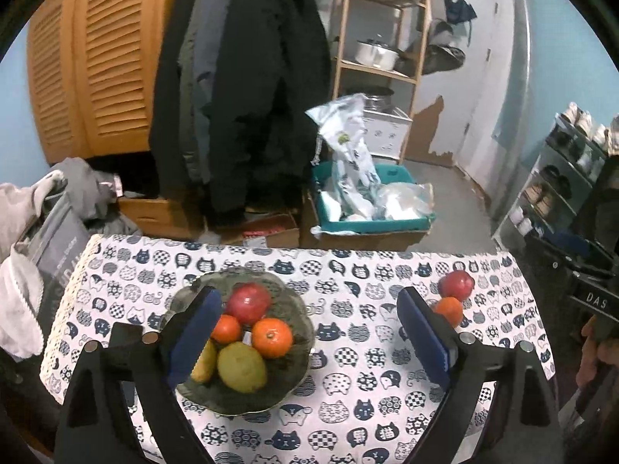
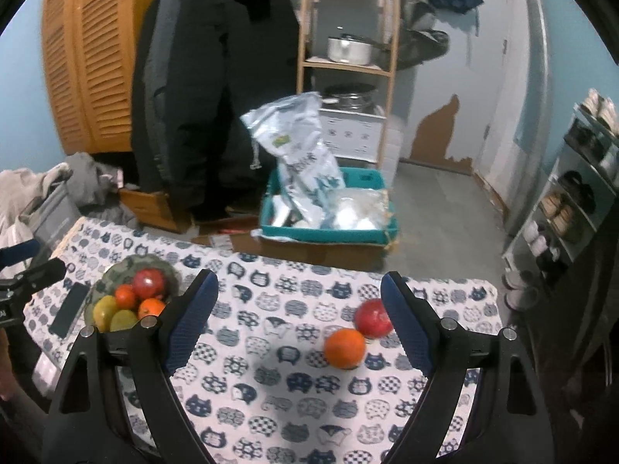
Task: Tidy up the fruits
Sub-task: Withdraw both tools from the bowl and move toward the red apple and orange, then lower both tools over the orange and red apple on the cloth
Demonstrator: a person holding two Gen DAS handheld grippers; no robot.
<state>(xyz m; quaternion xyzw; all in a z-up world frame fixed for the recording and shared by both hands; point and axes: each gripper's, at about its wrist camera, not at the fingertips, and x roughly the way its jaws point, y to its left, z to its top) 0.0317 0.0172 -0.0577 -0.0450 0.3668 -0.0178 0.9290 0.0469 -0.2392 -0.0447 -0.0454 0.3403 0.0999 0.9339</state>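
Observation:
A dark green bowl (image 1: 298, 363) on the cat-print tablecloth holds a red fruit (image 1: 247, 303), two oranges (image 1: 272, 337), and two yellow-green fruits (image 1: 241, 367). My left gripper (image 1: 307, 297) hovers open just in front of the bowl, its left finger over the bowl's near-left side, with nothing between its jaws. At the table's right side a loose red fruit (image 2: 373, 317) and a loose orange (image 2: 345, 348) lie touching. My right gripper (image 2: 298, 278) is open above the cloth, and its right finger is beside these two. The bowl (image 2: 127, 261) also shows at far left in the right wrist view.
A dark phone (image 2: 69, 309) lies left of the bowl. Past the table's far edge, a teal box (image 2: 329, 232) of bags sits on the floor. Behind it hang black coats (image 1: 247, 77) and stands a wooden shelf (image 1: 383, 69). A shoe rack (image 2: 572, 201) is at right.

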